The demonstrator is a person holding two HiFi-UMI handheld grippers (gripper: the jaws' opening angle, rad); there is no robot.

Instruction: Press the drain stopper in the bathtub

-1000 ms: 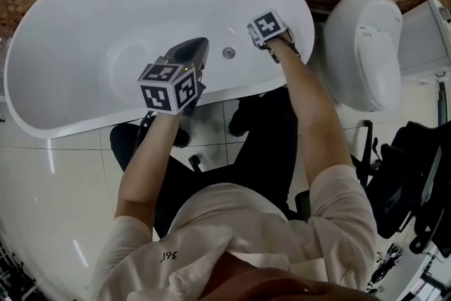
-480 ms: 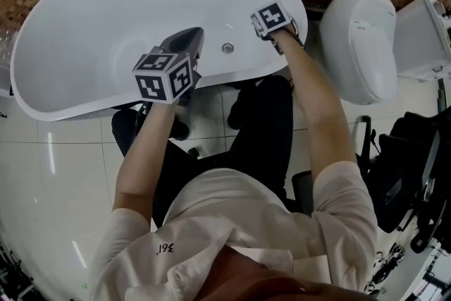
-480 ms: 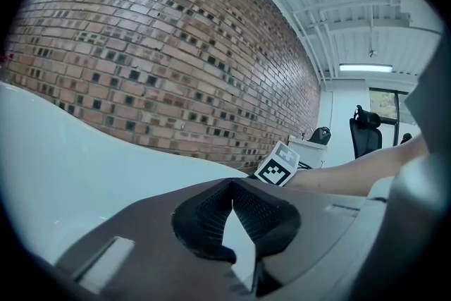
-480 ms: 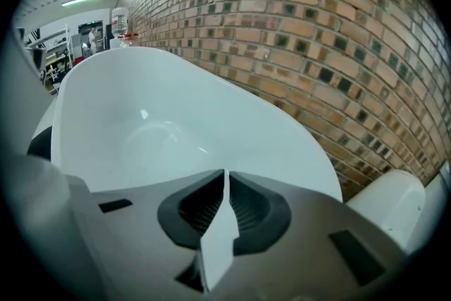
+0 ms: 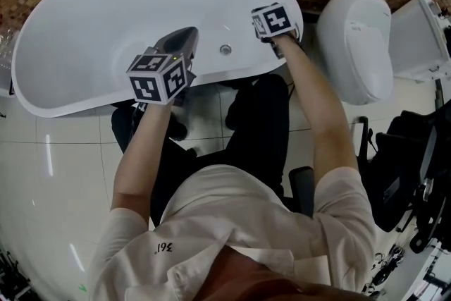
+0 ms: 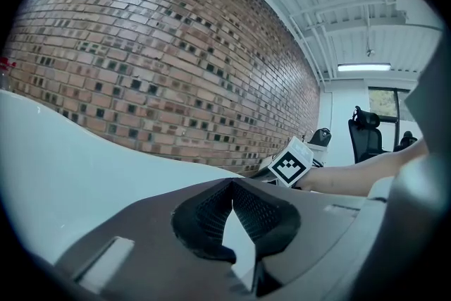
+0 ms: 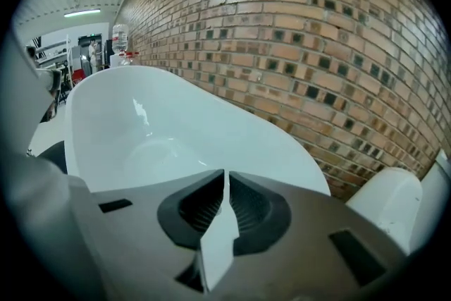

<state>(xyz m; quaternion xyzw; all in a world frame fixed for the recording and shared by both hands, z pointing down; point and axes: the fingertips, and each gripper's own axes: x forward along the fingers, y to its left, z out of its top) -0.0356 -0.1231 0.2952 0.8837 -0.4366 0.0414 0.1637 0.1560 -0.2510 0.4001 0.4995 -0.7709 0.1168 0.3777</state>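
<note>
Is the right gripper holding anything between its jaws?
No, the right gripper has its jaws together at the tips with nothing between them, only the bathtub behind.

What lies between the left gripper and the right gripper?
Head view: a small round metal fitting inside the bathtub, between the left gripper and right gripper.

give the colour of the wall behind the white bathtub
Reddish-brown brick wall with scattered dark bricks; best in right gripper view.

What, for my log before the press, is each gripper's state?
Left gripper: jaws shut, holding nothing.
Right gripper: jaws shut, holding nothing.
</note>
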